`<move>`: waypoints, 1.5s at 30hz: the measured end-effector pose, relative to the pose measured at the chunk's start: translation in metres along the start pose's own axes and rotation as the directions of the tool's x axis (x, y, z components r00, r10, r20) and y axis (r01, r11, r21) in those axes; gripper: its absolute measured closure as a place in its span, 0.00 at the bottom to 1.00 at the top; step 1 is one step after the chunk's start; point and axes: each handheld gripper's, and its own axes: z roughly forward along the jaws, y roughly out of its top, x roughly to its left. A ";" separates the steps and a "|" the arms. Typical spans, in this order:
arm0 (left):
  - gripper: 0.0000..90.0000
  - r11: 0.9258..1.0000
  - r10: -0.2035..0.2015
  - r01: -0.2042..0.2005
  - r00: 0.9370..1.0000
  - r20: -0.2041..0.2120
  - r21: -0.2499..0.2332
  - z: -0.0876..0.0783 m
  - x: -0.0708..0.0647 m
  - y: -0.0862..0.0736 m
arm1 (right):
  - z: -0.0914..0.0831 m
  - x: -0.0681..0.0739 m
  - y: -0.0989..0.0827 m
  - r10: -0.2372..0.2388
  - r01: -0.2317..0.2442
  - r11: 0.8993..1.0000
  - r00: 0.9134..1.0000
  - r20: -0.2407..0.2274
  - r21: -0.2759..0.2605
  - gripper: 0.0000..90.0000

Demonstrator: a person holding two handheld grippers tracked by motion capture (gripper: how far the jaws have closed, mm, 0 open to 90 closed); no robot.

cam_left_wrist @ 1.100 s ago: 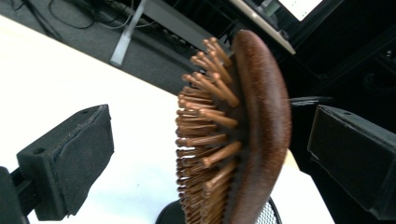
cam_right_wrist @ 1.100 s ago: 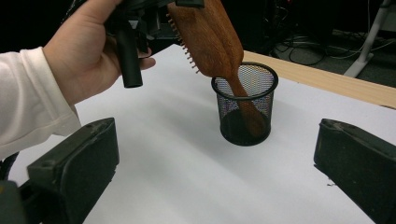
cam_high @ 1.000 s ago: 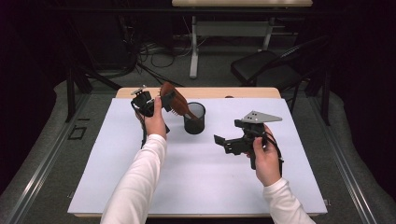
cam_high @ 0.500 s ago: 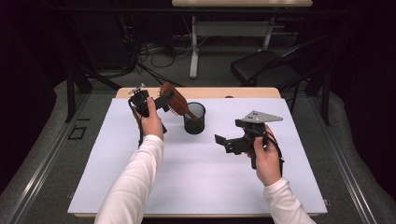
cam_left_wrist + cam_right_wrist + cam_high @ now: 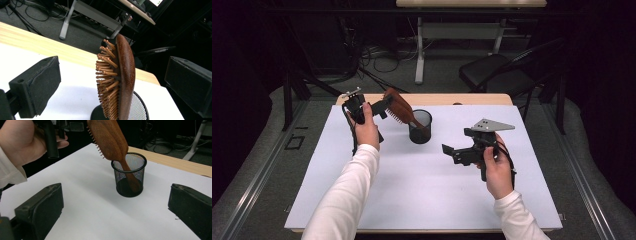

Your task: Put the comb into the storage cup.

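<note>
Right gripper [image 5: 451, 151] mid-tabletop, jaws spread, holding nothing. Its view shows the brush [image 5: 110, 143] handle down inside the mesh cup [image 5: 129, 176], head leaning out over the rim. Left gripper [image 5: 384, 106] near the far edge: its view shows jaws spread either side of the head, not touching. Brush: dark wood, wooden pins.

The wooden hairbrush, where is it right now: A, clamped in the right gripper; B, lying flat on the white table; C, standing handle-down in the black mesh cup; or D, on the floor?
C: the wooden hairbrush leans with its handle down inside the black mesh cup, its head between the open jaws of the left gripper, which do not touch it.
</note>
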 end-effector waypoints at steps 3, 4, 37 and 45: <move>0.01 1.000 0.012 -0.012 1.000 -0.005 0.010 -0.003 0.002 0.003 | 0.000 0.000 0.000 0.000 0.000 1.000 1.000 -0.001 0.001 0.00; 0.01 1.000 0.009 -0.009 1.000 -0.005 0.009 -0.004 0.002 0.003 | 0.000 0.000 0.000 0.001 -0.001 1.000 1.000 -0.002 0.000 0.00; 0.01 0.980 0.186 -0.181 0.981 -0.057 0.080 -0.024 0.005 0.023 | -0.003 -0.005 0.001 0.012 -0.012 1.000 1.000 0.013 -0.007 0.00; 0.01 0.970 0.228 -0.223 0.972 -0.051 0.094 -0.030 0.003 0.024 | -0.004 -0.009 0.001 0.013 -0.013 1.000 1.000 0.027 -0.005 0.00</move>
